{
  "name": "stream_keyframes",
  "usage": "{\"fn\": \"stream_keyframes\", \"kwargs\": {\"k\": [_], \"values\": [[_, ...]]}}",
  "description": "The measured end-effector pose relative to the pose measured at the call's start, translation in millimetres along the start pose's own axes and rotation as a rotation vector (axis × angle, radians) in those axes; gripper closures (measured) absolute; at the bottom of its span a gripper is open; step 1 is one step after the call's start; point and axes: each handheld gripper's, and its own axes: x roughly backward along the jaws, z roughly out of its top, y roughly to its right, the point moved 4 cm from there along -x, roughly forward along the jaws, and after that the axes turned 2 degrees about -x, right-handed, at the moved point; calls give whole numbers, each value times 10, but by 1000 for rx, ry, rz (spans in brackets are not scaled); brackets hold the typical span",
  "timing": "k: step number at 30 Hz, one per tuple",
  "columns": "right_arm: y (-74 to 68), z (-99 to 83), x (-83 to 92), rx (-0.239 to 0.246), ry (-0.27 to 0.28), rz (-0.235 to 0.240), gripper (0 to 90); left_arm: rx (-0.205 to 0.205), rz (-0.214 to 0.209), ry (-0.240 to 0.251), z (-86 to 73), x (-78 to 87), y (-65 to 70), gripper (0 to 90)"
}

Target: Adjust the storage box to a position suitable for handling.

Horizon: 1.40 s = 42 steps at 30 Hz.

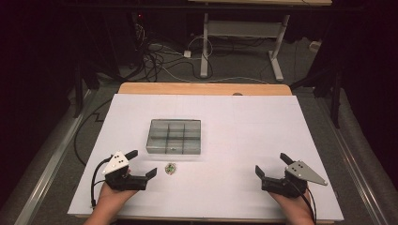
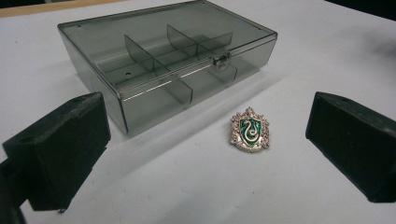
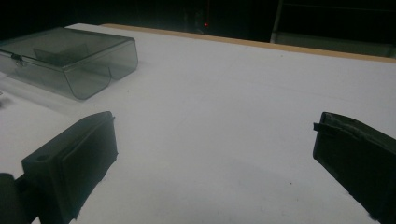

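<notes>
A smoky clear plastic box (image 1: 174, 136) with inner dividers and a shut lid sits mid-table; its front latch (image 2: 222, 61) faces me. A small green and silver crest badge (image 1: 170, 168) lies flat on the white sheet just in front of the box, also seen close up as the badge (image 2: 250, 130). My left gripper (image 1: 141, 163) rests at the front left, open, jaws wide apart and nothing between them, the badge a short way to its right. My right gripper (image 1: 272, 164) rests at the front right, open and empty, well away from the box (image 3: 70, 58).
A white sheet (image 1: 244, 140) covers the wooden table, whose far edge (image 1: 202, 88) shows bare. Beyond it are cables on the floor (image 1: 159, 61) and a white desk frame (image 1: 244, 33). The person's hands (image 1: 110, 199) hold both grippers at the near edge.
</notes>
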Motion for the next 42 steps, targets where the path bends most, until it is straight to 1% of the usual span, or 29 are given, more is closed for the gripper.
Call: {"fn": "stream_keyframes", "kwargs": {"k": [1,3,5,7,9,10,11,13,15,16,17,18,19,23,26,28,30,35,36,37,39,42], "values": [[22,-15,-11,5,-11,3,3,-1,2,-2,1,-13,-1,0],[37,-29,-10,-5,-16,6,4,6,-1,-4,5,-34,-5,0],[42,-39,3,-2,-22,6,4,8,-5,0,15,-47,1,0],[39,-39,13,3,-22,3,4,-3,-10,2,27,-51,22,0],[19,-31,43,10,-16,9,3,-19,-14,1,37,-59,42,0],[14,-29,52,17,-15,9,3,-20,-17,-1,36,-64,53,0],[4,-28,61,13,-14,9,4,-21,-19,-4,34,-67,60,0],[-6,-21,77,15,-4,17,4,-25,-13,-2,31,-58,69,0],[-9,-17,79,16,-1,18,4,-24,-13,6,24,-41,73,0],[-6,-13,71,10,0,19,4,-25,-14,3,19,-34,71,0],[-2,-11,61,14,2,21,3,-28,-13,2,17,-31,67,0],[-2,-11,61,14,2,21,3,-27,-11,3,15,-25,62,0],[-8,-6,38,11,-3,26,4,-13,-13,1,12,-20,55,0],[-14,11,15,14,3,34,4,-11,-15,-10,-8,-15,48,0],[-4,15,-7,12,1,32,4,2,-21,-21,-29,-15,26,3],[4,4,-14,4,-7,32,4,1,-21,-18,-25,-9,27,26],[8,1,-9,4,-10,28,4,-2,-17,-20,-25,-11,35,27],[7,5,21,12,-11,28,4,-31,-28,-59,-7,-71,112,28],[1,3,29,14,-15,27,4,-41,-32,-66,-2,-90,129,39],[1,-4,43,20,-21,28,4,-49,-34,-76,-1,-113,145,72],[8,-12,56,16,-23,25,4,-62,-44,-106,-8,-161,170,92],[26,-30,73,17,-28,22,4,-67,-59,-152,-14,-229,198,140]]}}
